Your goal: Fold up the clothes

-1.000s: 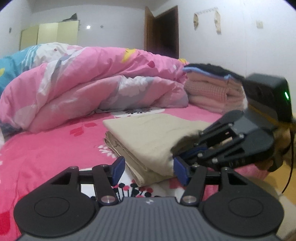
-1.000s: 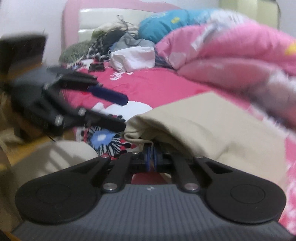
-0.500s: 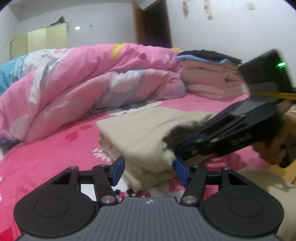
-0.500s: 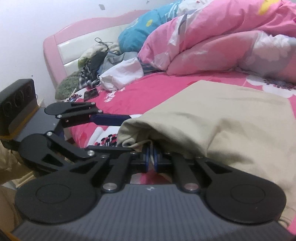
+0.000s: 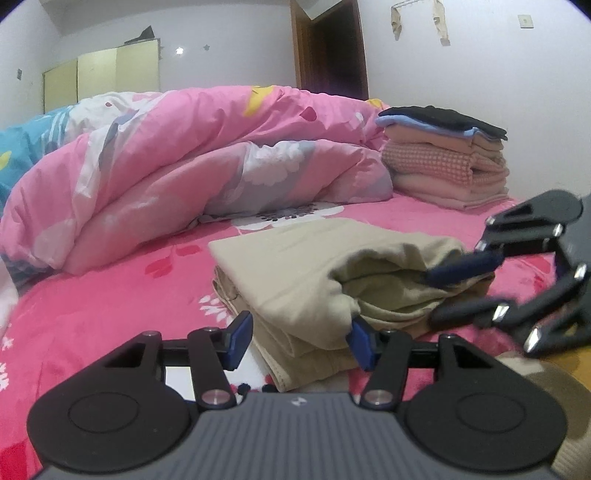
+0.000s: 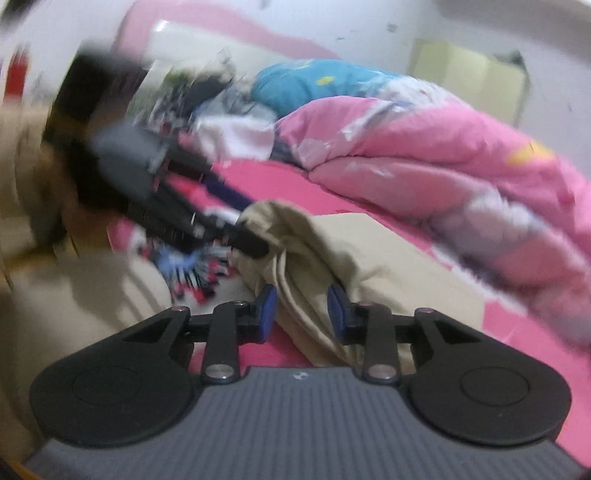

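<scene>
Both hand-held grippers spread at the near edge of the folded beige garment [image 5: 295, 266]!

The garment lies on the pink bed [image 5: 110, 306], its near end bulging loose. The left hand-held gripper [image 5: 299, 338] straddles one corner, fingers apart; the right hand-held gripper [image 6: 301, 308] straddles bunched layers, also spread. Best play: pinch all layers together, level, then lay the fold flat toward the stack of folded clothes [image 5: 447, 158].

White walls [image 5: 229, 33], dark open door [image 5: 332, 48], yellow wardrobe [image 5: 99, 79].
</scene>
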{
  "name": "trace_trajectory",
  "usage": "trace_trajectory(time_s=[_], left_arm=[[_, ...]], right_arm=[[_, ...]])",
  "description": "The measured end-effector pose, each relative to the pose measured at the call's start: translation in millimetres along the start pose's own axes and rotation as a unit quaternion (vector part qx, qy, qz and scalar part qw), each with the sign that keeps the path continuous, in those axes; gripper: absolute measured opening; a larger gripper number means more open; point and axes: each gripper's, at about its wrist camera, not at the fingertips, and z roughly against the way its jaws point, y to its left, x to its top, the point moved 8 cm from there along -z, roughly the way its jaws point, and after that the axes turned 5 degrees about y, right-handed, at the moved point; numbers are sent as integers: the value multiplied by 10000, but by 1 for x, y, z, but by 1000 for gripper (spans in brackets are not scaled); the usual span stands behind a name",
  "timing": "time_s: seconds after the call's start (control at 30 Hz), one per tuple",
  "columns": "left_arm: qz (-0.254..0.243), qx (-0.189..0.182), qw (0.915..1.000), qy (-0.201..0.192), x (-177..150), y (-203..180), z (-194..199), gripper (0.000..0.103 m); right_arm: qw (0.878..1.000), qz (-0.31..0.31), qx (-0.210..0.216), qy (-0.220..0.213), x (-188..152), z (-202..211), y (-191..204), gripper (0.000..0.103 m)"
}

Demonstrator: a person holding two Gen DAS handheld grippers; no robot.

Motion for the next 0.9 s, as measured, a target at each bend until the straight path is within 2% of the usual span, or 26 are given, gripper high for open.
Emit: trace_trajectory(time_s=[0.03, 0.07, 0.1, 0.2, 0.27, 0.4, 0.53, 0.57, 0.6, 0.63, 0.73, 0.9], left_arm=[[3, 13, 10000, 1, 0, 0, 0, 58], [9, 19, 10000, 5, 0, 0, 0, 58], [14, 25, 10000, 8, 0, 0, 0, 58], [13, 33, 10000, 19, -1, 1, 1, 58], [12, 25, 10000, 35, -2, 1, 0, 58], [47, 56, 10000, 16, 0, 1, 0, 58], [82, 87, 9999, -3, 2, 1, 1, 58], [91, 95, 9999, -8, 3, 1, 1, 58], [100, 103, 9999, -13, 3, 1, 1, 58], [109, 110, 9999, -18, 4, 1, 1, 58], [135, 134, 9998, -32, 5, 1, 1, 58], [227, 65, 9997, 21, 4, 2, 1, 58]], right_arm=[[9997, 215, -51, 86, -2, -6, 5, 27], [9993, 347, -102, 130, -5, -11, 7, 18], [9989, 415, -161, 150, -6, -14, 9, 3], [9997, 108, -191, -64, -2, -7, 0, 0], [9989, -287, -207, -303, 4, 1, -13, 0], [9973, -650, -160, -297, 4, -3, -28, 0], [9954, -799, 351, -402, 8, 3, -20, 3], [9965, -659, 364, -377, 8, 2, -15, 12], [9973, -526, 370, -349, 8, 2, -10, 28], [9980, -447, 328, -297, 7, -2, -7, 33], [9992, -296, 242, -88, 1, -13, 0, 31], [9966, -724, 384, -83, -1, -14, -8, 6]])
